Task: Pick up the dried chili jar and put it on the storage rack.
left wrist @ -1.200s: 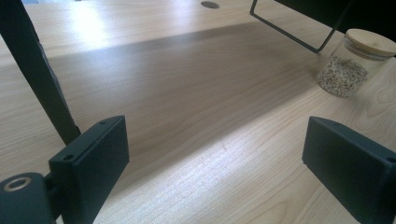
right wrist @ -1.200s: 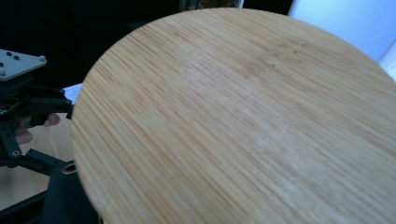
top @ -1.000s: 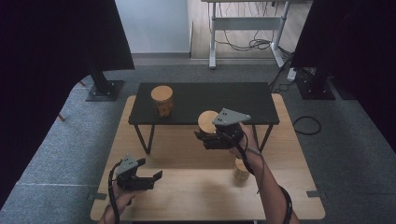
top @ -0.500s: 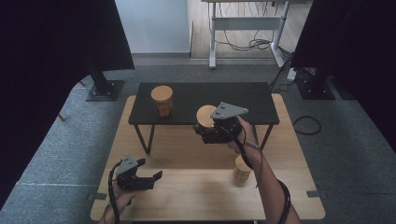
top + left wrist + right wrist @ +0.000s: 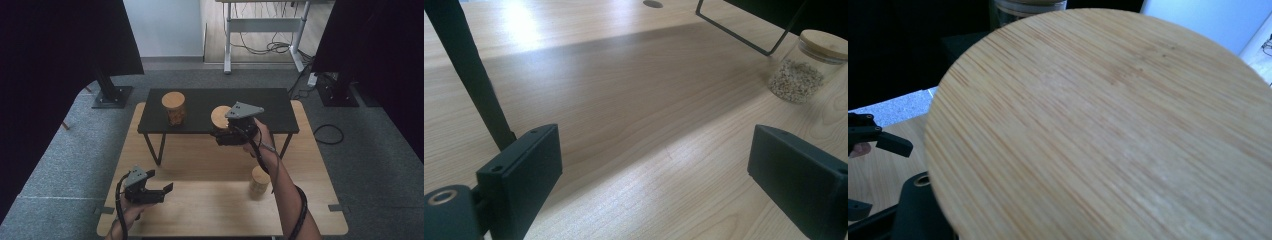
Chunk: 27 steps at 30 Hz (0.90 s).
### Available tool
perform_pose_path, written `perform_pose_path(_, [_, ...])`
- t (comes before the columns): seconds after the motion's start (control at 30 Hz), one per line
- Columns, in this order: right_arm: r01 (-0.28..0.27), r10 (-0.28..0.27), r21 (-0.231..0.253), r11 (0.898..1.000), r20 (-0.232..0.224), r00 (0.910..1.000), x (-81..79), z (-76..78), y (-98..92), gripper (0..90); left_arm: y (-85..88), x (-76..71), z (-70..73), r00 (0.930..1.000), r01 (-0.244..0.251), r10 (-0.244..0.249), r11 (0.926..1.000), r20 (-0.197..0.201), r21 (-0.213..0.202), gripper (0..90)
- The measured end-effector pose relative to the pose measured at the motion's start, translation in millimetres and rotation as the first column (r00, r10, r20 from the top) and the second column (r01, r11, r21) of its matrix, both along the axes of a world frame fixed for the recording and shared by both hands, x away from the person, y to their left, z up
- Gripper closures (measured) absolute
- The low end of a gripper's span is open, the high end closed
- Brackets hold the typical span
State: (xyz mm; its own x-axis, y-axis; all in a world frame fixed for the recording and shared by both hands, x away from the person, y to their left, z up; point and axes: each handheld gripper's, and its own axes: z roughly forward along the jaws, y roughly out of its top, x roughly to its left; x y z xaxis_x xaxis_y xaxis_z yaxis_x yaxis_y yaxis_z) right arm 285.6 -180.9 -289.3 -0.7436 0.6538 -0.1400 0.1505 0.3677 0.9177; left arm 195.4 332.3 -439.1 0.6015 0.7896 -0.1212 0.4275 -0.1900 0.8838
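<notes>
Right claw [image 5: 223, 131]: closed on a jar [image 5: 220, 118] with a round bamboo lid, held in the air at the front edge of the black shelf [image 5: 270, 107], near its middle. Lid [image 5: 1108, 130] lay close before the right gripper view's camera, grain running slantwise; the glass below it could not be seen there. Whether the jar touched the shelf could not be told.

Left claw [image 5: 167, 191]: open, nothing between its jaws, held low over the near left part of the desk [image 5: 200, 205]. In the left gripper view both black jaws stood wide apart over bare wood.

Second jar [image 5: 174, 108]: upright on the left part of the shelf, bamboo lid on, brownish contents, well apart from the held jar.

Third jar [image 5: 260, 180]: upright on the desk, right of centre, beside the person's right forearm, bamboo lid on. In the left gripper view it showed as clear glass with pale grains [image 5: 796, 82] filling its lower part, near a shelf leg.

Shelf: low, black, on thin metal legs, standing across the far half of the desk.

Desk: pale wood, on grey carpet.
</notes>
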Motion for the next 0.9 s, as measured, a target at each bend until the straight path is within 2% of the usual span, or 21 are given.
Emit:
perform_pose_path(0.47, [0.030, -0.030, -0.002, 1.000, -0.003, 0.9996, 13.8, 3.0, 2.1, 25.1, 1.2, 0.1, 0.2, 1.0000, -0.001, 0.001, 1.0000, 0.001, 0.000, 6.6])
perform_pose_path(0.9, [0.058, -0.058, 0.005, 0.998, -0.011, 0.9982, 25.8, -0.9, 3.7, 25.0, 1.5, 1.0, -0.1, 1.0000, -0.002, 0.002, 1.0000, 0.000, 0.002, 6.6])
